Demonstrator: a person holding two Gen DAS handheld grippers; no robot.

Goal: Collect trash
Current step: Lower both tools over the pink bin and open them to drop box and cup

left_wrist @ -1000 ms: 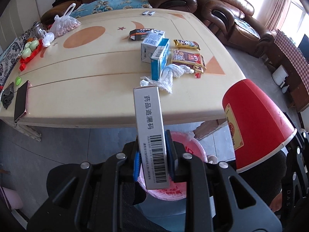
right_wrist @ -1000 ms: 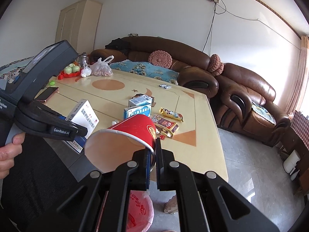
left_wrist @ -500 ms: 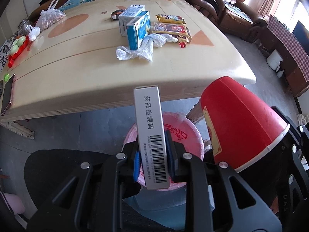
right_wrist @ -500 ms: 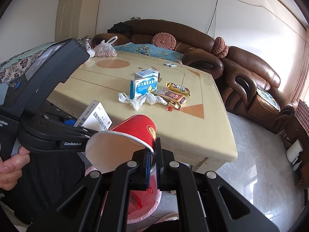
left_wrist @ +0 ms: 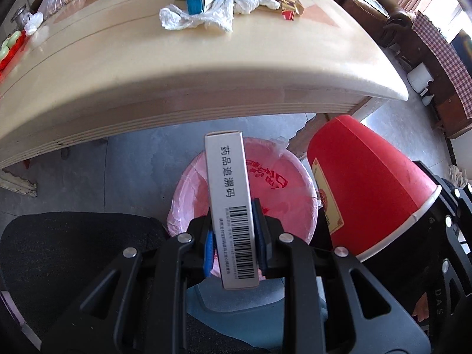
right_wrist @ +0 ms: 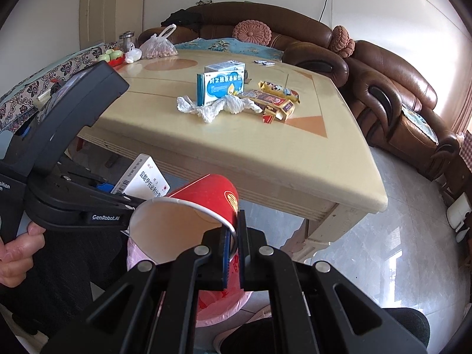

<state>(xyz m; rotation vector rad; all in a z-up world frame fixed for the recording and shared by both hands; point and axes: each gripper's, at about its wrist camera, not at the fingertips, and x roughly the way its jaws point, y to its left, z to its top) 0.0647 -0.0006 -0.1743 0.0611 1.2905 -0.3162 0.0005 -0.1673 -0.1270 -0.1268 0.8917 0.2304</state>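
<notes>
My left gripper (left_wrist: 233, 243) is shut on a white medicine box (left_wrist: 228, 188) with a barcode, held on edge above a bin lined with a pink bag (left_wrist: 274, 203). The same box (right_wrist: 141, 177) shows in the right wrist view beside the left gripper's body. My right gripper (right_wrist: 233, 239) is shut on the rim of a red paper cup (right_wrist: 206, 197), tilted with its white inside facing me. That cup (left_wrist: 365, 188) hangs just right of the bin. On the table lie a blue box (right_wrist: 219, 87), crumpled white plastic (right_wrist: 212, 107) and snack wrappers (right_wrist: 274, 100).
The beige table's (left_wrist: 206, 82) front edge overhangs the bin. A brown sofa (right_wrist: 383, 88) wraps the far and right sides. A plastic bag of nuts (right_wrist: 157, 47) and fruit sit at the table's far left. A person's hand (right_wrist: 14, 253) holds the left gripper. Grey tiled floor lies right.
Both grippers have sunk from above the table to below its front edge, tilting downward. The box and cup now hang close over the pink-lined bin. Neither grip has changed.
</notes>
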